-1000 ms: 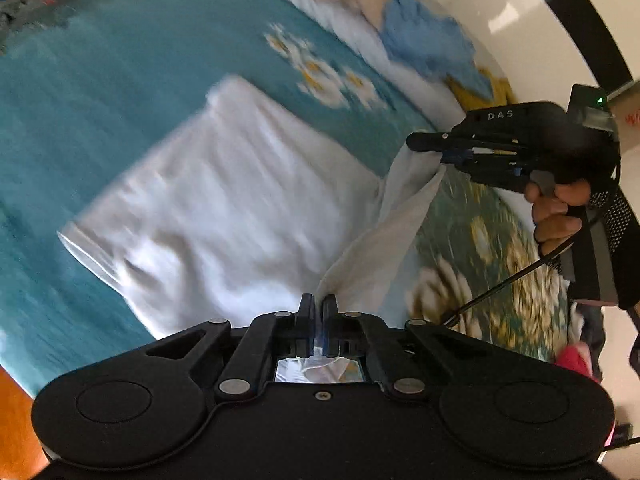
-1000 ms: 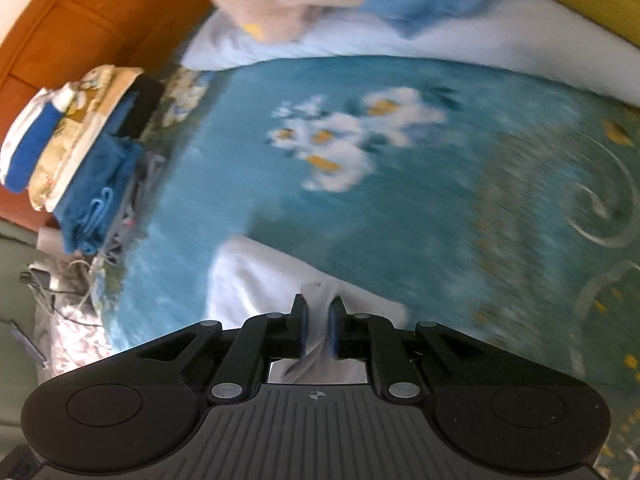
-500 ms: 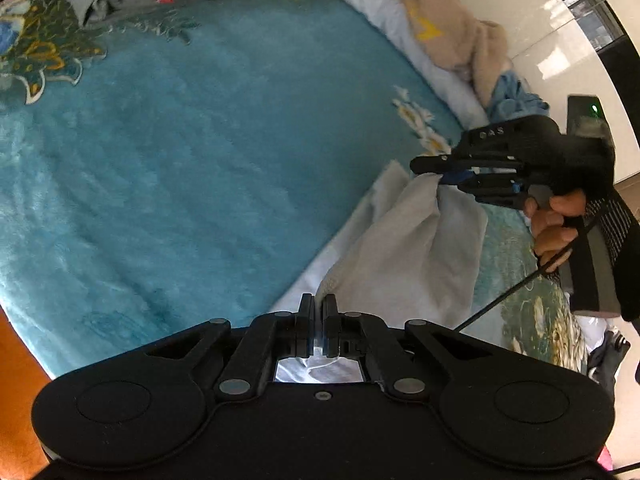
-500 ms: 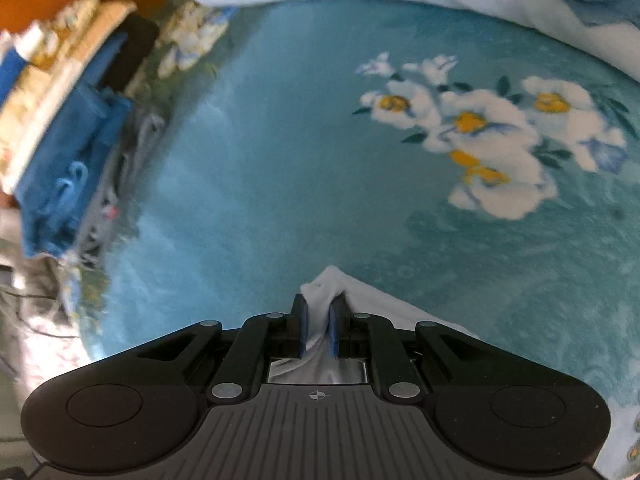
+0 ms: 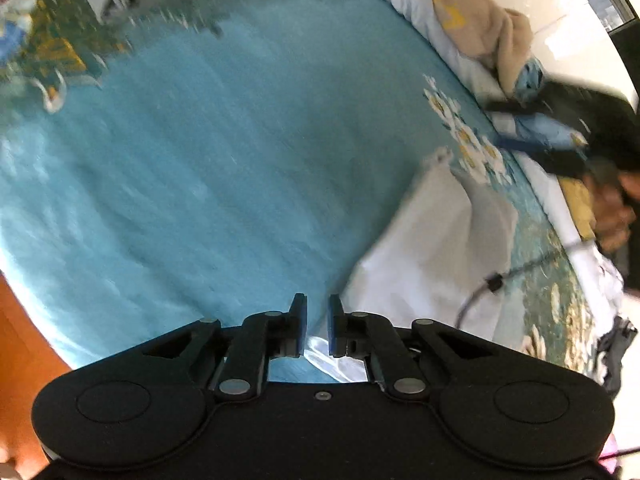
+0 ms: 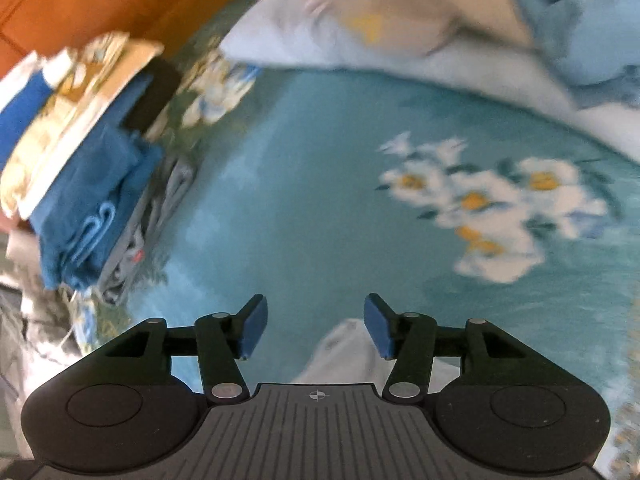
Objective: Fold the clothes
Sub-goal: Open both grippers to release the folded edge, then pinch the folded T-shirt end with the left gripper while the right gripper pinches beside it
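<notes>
Right wrist: white garment (image 6: 344,354) lies below the just-opened right tongs (image 6: 316,330).

Soft white cloth garment (image 5: 432,248), plush teal blanket (image 5: 224,184), matt black plastic gripper (image 6: 315,330)

Two grippers: left gripper (image 5: 317,326), right gripper (image 6: 315,330). One white garment (image 5: 432,248) at lower right. One stack of folded clothes (image 6: 80,176) upper left, perhaps five pieces.
</notes>
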### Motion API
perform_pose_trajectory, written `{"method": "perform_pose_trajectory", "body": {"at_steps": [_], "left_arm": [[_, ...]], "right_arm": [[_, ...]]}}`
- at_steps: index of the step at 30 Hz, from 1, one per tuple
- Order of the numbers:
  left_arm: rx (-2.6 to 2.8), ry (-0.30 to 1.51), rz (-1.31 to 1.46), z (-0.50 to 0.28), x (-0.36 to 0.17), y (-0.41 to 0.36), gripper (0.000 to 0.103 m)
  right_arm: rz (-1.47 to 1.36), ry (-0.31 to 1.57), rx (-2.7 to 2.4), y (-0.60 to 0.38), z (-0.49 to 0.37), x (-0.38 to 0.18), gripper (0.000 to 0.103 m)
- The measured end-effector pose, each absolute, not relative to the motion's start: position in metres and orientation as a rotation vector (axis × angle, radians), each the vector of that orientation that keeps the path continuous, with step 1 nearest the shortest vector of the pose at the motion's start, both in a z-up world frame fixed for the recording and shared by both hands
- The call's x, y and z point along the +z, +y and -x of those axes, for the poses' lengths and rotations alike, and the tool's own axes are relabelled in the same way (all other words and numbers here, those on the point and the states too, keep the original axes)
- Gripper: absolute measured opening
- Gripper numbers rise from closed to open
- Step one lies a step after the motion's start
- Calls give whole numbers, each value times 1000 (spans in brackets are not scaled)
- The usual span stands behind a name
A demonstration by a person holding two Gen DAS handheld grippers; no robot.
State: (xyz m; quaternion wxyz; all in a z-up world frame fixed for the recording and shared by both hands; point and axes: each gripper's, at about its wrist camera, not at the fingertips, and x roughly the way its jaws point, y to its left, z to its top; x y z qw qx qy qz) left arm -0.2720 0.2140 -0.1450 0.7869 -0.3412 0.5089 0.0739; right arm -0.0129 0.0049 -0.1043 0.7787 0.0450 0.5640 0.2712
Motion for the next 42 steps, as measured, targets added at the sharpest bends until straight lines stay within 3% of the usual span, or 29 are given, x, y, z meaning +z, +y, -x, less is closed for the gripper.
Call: {"method": "perform_pose_trajectory", "body": {"at_steps": [2, 3, 4, 7, 11, 17, 24, 34, 37, 42], "left_arm": [[163, 1063, 731, 265, -135, 222, 6], [148, 1041, 729, 258, -130, 223, 6], [123, 1021, 722, 248, -127, 223, 6], [22, 981, 655, 203, -117, 207, 7], [-139, 922, 623, 144, -113, 176, 16], [-250, 990, 550, 97, -140, 132, 16], [-145, 1076, 498, 97, -180, 142, 16], [-101, 1081, 590, 97, -189, 155, 15], [-140, 1021, 518, 100, -166, 153, 34], [-197, 1018, 384, 87, -161, 145, 36]], "right_arm": [[-101, 1202, 552, -18, 19, -98, 47], [-101, 1207, 536, -29, 23, -99, 40], [-101, 1214, 518, -41, 28, -100, 28], [-115, 1260, 503, -66, 40, -110, 16], [-128, 1277, 579, -68, 52, -121, 15], [-125, 1301, 603, -53, 53, -145, 15], [-187, 1324, 534, -83, 46, -170, 1], [-279, 1350, 509, -97, 42, -180, 0], [-245, 1323, 528, -96, 45, -168, 1], [-259, 1292, 501, -107, 47, -157, 4]]}}
